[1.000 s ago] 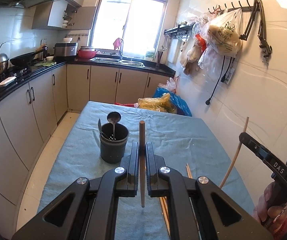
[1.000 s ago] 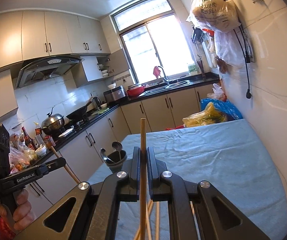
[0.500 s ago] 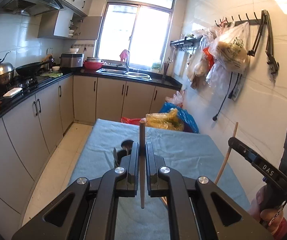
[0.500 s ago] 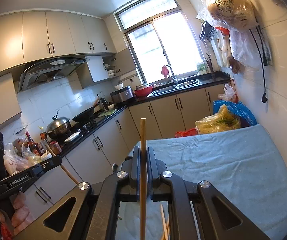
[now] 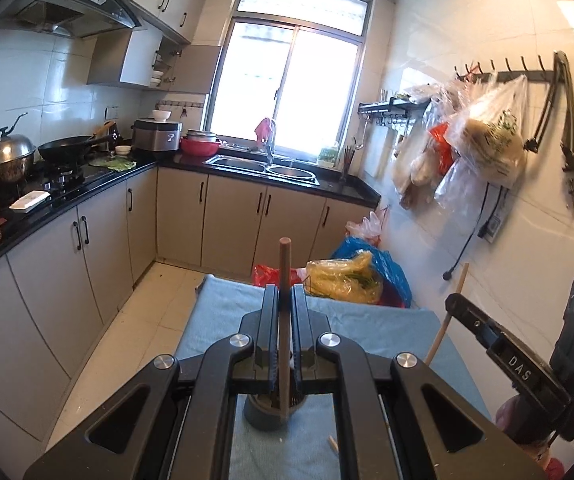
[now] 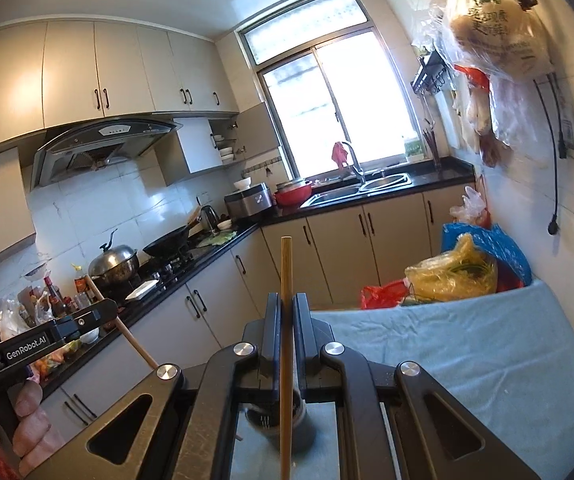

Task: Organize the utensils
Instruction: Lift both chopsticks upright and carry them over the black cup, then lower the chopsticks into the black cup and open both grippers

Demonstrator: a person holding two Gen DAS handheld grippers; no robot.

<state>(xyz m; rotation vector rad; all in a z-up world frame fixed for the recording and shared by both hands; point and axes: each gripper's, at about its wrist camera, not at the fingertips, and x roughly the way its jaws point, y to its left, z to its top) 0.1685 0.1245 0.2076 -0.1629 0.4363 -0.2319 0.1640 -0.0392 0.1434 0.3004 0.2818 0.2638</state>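
The left gripper [image 5: 285,296] has its jaws pressed together on a dark brown chopstick [image 5: 285,280], which stands upright between the pads; its top is above the fingertips and its lower end hangs behind them. Directly under this claw, partly hidden by its body, is a dark grey utensil holder [image 5: 265,414] on the blue tablecloth [image 5: 367,328]. The lower tip of the chopstick is at the holder's rim; I cannot tell whether it is inside.

The right gripper [image 6: 285,300] is also closed, pinching a light bamboo chopstick [image 6: 286,264] that is upright too. Under this claw the same holder [image 6: 307,436] is seen, mostly covered, and the chopstick crosses in front of it.

Each claw appears at the side in the other's view, held by a hand [image 6: 27,420]. Beyond the table's far edge lie plastic bags [image 5: 343,276].
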